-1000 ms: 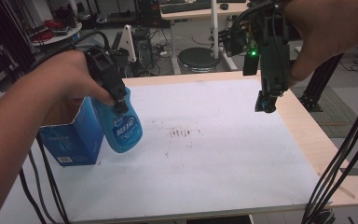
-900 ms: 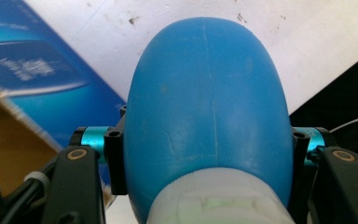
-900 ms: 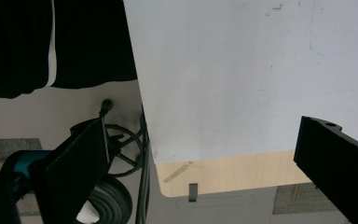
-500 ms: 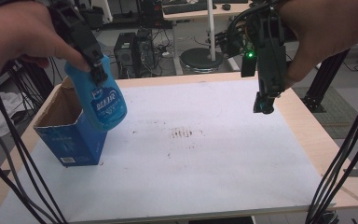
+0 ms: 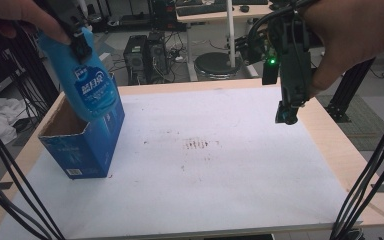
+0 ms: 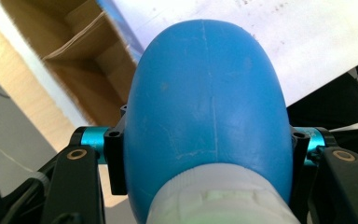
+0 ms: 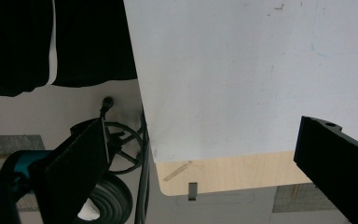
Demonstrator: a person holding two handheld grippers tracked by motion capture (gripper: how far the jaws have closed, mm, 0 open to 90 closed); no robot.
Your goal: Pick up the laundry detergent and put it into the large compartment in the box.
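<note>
A blue plastic bottle [image 5: 92, 85] with a white label hangs tilted at the left, its base just over the open top of a blue cardboard box [image 5: 87, 150]. My left gripper [image 5: 78, 44] is shut on the bottle's upper part near the cap. In the left gripper view the bottle [image 6: 205, 107] bulges out between the two jaws, and the box's brown inside [image 6: 79, 56] lies beyond it. My right gripper [image 5: 287, 112] hangs over the table's right side, pointing down. In the right gripper view, this gripper [image 7: 200, 154] is open with nothing between its jaws.
A white sheet [image 5: 220, 175] covers the wooden table, with small dark marks near its middle. Bare wood [image 5: 350, 165] runs along the right edge. Black cables [image 5: 370, 180] trail down at both front corners. Desks, a stool and computer cases stand beyond the far edge.
My left gripper has lifted the bottle upward and toward the far left, so its base now hangs over the box's opening. The right gripper has stayed where it was.
</note>
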